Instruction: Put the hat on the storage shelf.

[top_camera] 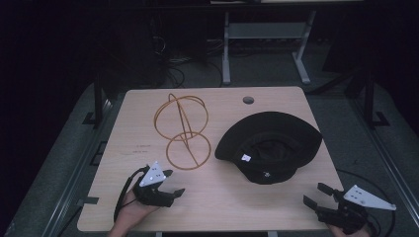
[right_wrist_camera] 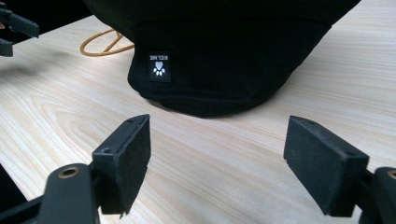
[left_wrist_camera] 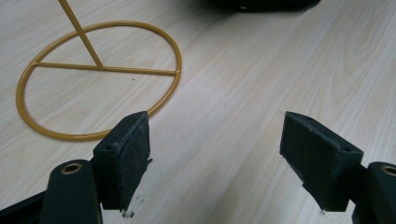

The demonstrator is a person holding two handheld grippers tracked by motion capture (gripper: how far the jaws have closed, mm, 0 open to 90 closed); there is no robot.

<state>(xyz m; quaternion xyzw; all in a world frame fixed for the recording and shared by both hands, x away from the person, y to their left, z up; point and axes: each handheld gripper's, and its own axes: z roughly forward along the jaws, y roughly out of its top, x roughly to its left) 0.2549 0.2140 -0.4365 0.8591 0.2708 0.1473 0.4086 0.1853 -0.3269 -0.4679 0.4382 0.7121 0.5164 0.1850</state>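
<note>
A: State the location of the work items.

B: The hat [top_camera: 269,146] lies crown-down on the right half of the tabletop [top_camera: 222,207], its opening facing up. The wire stand [top_camera: 182,131] sits upright left of it, apart from the brim, with its ring base flat on the wood.

A: How will the hat handle?

B: Judged from the fabric, it is soft and light. It will fold under pressure and will not hold shape when lifted by one edge. Recommended hold: the brim, or the crown wall near the white label [right_wrist_camera: 159,67], one side per gripper, so the opening stays spread.

A: And the stand?

B: Thin metal wire, probably stiff and light, and likely to tip or slide if pushed. Steady it at the base ring or the upright rod.

A: Condition of the jaws?

B: The left gripper [top_camera: 171,183] has its jaws wide apart with nothing between them, just beside the base ring without touching it. The right gripper [top_camera: 317,194] also has its jaws wide apart and empty, aimed at the hat from near the tabletop's front right corner, short of contact.
</note>
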